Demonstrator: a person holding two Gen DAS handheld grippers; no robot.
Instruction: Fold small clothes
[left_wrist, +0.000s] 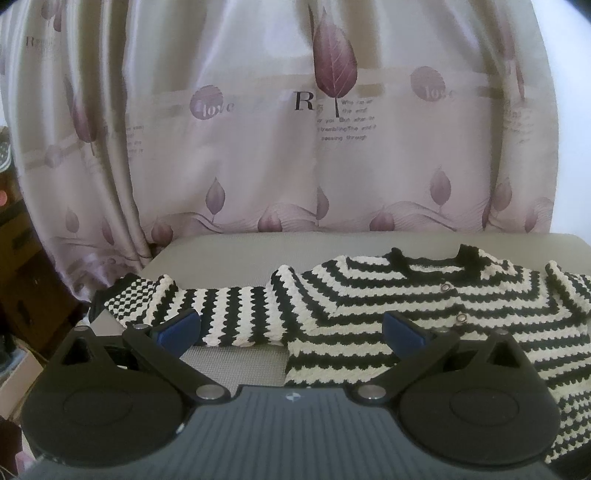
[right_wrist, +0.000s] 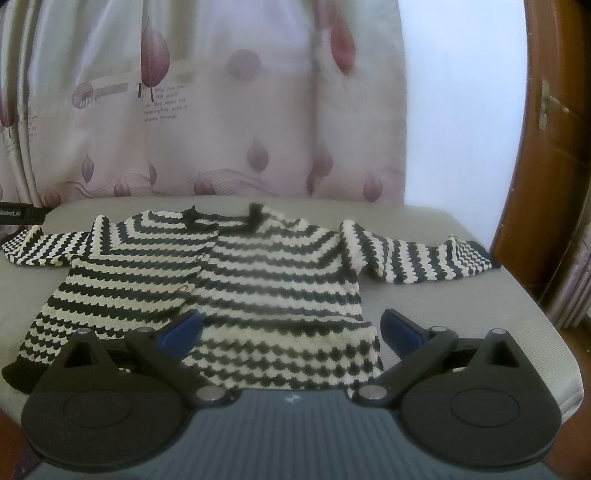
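A small black-and-white striped knit cardigan (left_wrist: 369, 306) lies flat on a grey padded surface (left_wrist: 236, 254), sleeves spread out to both sides, black collar at the far side. My left gripper (left_wrist: 291, 325) is open and empty, hovering over the cardigan's left sleeve and armpit. In the right wrist view the cardigan (right_wrist: 266, 273) fills the middle, its right sleeve (right_wrist: 417, 254) stretched right. My right gripper (right_wrist: 291, 328) is open and empty, above the cardigan's lower right hem.
A pink curtain with leaf prints (left_wrist: 295, 129) hangs just behind the grey surface (right_wrist: 461, 306). A brown wooden door (right_wrist: 546, 147) stands at the right. Dark furniture and clutter (left_wrist: 18, 258) sit at the left. The surface's near right edge drops off.
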